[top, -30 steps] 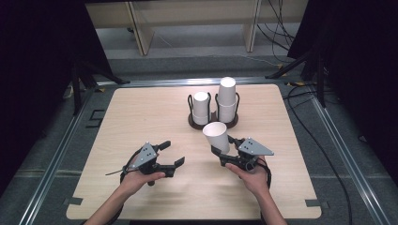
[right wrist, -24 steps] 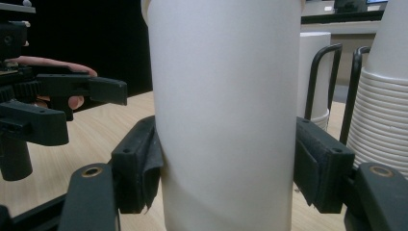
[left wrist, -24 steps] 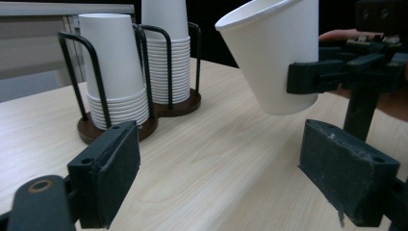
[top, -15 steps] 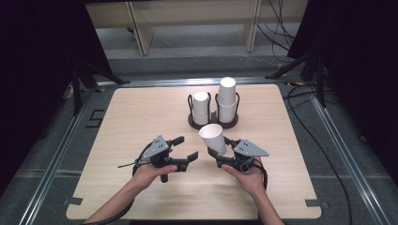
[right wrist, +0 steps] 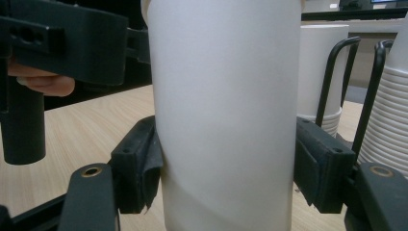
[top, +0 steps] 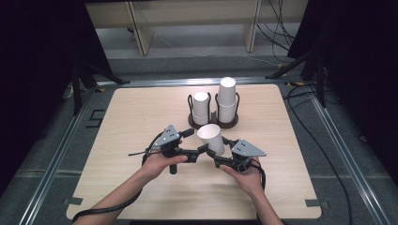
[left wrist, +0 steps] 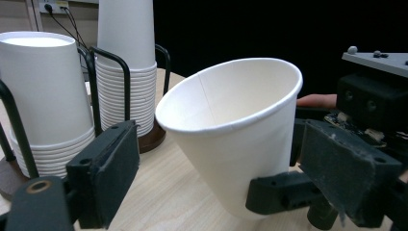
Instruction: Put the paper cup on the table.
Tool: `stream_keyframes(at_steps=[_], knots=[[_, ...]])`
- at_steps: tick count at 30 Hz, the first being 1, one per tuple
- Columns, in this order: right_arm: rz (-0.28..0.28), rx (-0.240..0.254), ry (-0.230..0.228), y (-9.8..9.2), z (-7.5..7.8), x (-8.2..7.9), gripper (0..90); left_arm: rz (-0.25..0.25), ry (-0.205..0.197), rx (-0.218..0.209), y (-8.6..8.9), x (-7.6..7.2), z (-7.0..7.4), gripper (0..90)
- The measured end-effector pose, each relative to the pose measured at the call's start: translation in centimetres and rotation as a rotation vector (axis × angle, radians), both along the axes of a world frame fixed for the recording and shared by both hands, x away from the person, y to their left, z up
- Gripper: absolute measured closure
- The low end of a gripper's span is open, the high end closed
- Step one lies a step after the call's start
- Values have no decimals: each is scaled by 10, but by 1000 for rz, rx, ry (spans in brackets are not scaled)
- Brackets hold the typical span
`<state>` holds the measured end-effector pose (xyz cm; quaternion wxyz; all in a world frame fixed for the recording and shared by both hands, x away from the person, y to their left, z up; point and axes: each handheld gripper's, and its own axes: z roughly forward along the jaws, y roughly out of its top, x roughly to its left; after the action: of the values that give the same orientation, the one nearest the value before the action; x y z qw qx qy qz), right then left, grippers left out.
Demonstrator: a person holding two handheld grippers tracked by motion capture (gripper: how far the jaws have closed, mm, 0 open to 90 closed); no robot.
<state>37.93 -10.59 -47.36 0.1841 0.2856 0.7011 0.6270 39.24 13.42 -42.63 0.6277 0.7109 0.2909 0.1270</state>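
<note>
The cup [top: 212, 138] is plain white paper, tapered, with a rolled rim and a thin seam down its inside. It sits in the lower middle of the high view, tilted with its mouth up and to the left, above the table [top: 141, 112].

The right gripper [top: 215, 158] has its pads pressed on the cup's two sides; the right gripper view shows both pads against the wall. The left gripper [top: 199, 151] stands partly open. Its own view shows one jaw clear of the cup at lower left, and the cup's open inside, which the right gripper view lacks.

Farther up the frame, two cup stacks [top: 220, 105] stand in a wire holder [top: 213, 123].

Since a second ago the left gripper has come rightward up to the cup, its jaws just widening slightly; the cup has shifted little.
</note>
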Motion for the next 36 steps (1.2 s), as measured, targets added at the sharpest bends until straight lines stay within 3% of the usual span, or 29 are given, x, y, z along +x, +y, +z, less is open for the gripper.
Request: stream_keyframes(at_steps=[10,11,12,15,18,23,24,25,28,34,35,36], knots=[[-6,-2,-8,1,-1,0,331,-1,17,-7,-9,5,3,108],[-17,-32,-40,-1,0,1,332,-3,18,-15,-10,6,3,105],[-16,-22,-43,0,0,2,331,-3,23,-13,-11,6,2,103],[-2,-10,-42,1,-1,2,331,-5,32,-4,-13,8,1,90],[-16,-24,-7,2,0,-1,331,-1,41,-4,-16,10,0,68],[1,-22,-19,3,-1,0,331,6,56,-7,-19,12,-1,47],[2,-17,-41,3,-1,1,331,8,59,-5,-19,13,-1,42],[-6,-17,-36,4,-2,1,331,4,58,-23,-20,14,-2,40],[5,-16,-11,5,-2,-1,331,4,59,-21,-22,16,-3,38],[-6,-21,-15,6,-2,-1,332,2,75,-14,-25,18,-4,29],[-6,-21,-42,6,-2,1,332,10,80,-6,-25,18,-4,29],[-4,-24,-40,6,-3,1,331,9,81,-1,-25,19,-4,29]])
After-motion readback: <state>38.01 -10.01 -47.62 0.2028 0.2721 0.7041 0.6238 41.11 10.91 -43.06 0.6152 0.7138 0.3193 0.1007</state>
